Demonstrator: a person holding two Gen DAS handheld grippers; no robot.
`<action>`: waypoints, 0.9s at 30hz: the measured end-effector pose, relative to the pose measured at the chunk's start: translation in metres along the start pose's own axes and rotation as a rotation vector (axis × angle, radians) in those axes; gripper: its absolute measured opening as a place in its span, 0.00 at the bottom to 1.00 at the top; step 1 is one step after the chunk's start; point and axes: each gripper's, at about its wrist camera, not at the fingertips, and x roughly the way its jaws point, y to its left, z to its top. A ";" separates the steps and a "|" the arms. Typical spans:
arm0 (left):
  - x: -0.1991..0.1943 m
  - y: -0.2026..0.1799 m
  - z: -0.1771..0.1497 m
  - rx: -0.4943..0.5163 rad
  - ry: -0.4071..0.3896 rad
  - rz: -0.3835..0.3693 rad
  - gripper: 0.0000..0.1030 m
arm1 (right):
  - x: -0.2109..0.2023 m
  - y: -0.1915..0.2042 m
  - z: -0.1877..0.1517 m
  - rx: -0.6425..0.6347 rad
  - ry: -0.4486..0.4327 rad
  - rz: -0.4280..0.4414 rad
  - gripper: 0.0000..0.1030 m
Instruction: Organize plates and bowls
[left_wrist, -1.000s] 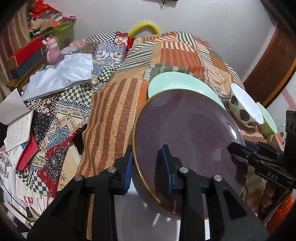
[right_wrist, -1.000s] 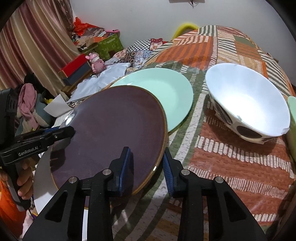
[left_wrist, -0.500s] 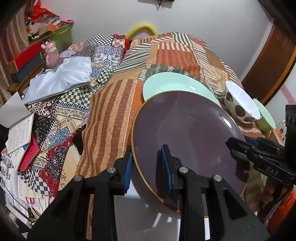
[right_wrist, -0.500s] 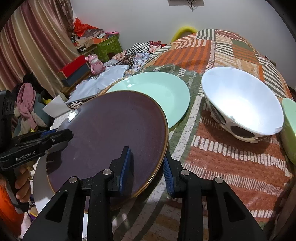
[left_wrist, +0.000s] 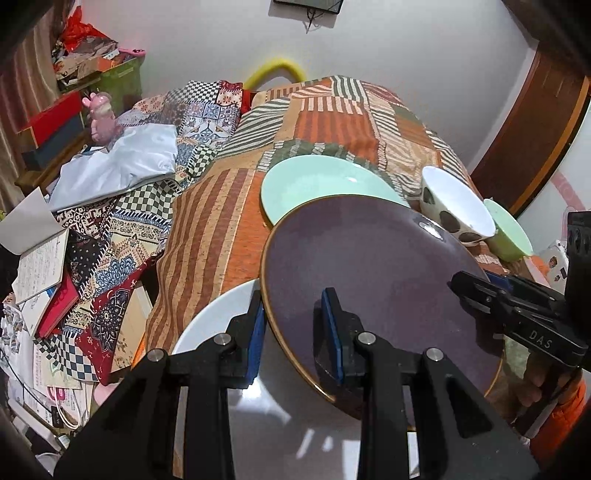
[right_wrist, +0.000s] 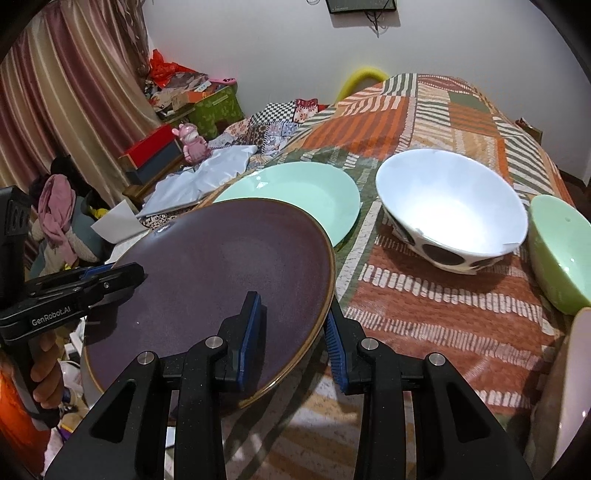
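A dark purple plate (left_wrist: 373, 280) with a gold rim is held in the air between both grippers, above a white plate (left_wrist: 221, 317) at the bed's near edge. My left gripper (left_wrist: 293, 325) is shut on the purple plate's left rim. My right gripper (right_wrist: 293, 325) is shut on its right rim (right_wrist: 325, 295). A mint green plate (left_wrist: 325, 184) lies on the patchwork cover just beyond, also seen in the right wrist view (right_wrist: 295, 192). A white spotted bowl (right_wrist: 450, 210) and a green bowl (right_wrist: 561, 251) stand to the right.
A patchwork bedcover (right_wrist: 424, 122) is the surface. Books and papers (left_wrist: 40, 266) lie on the floor at left. A pink toy (right_wrist: 192, 144), boxes and a curtain (right_wrist: 74, 85) are at far left. A pale dish edge (right_wrist: 576, 387) shows at the right.
Both grippers have lifted the purple plate higher and drawn back slightly; the white plate below now shows more, and more of the mint green plate is visible.
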 end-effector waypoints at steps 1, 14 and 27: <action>-0.003 -0.001 -0.001 0.002 -0.005 0.000 0.29 | -0.003 0.000 -0.001 0.001 -0.004 0.001 0.30; -0.036 -0.034 -0.013 0.043 -0.040 -0.013 0.29 | -0.040 -0.006 -0.016 0.020 -0.065 -0.015 0.30; -0.052 -0.074 -0.033 0.083 -0.044 -0.018 0.29 | -0.069 -0.023 -0.042 0.051 -0.097 -0.023 0.30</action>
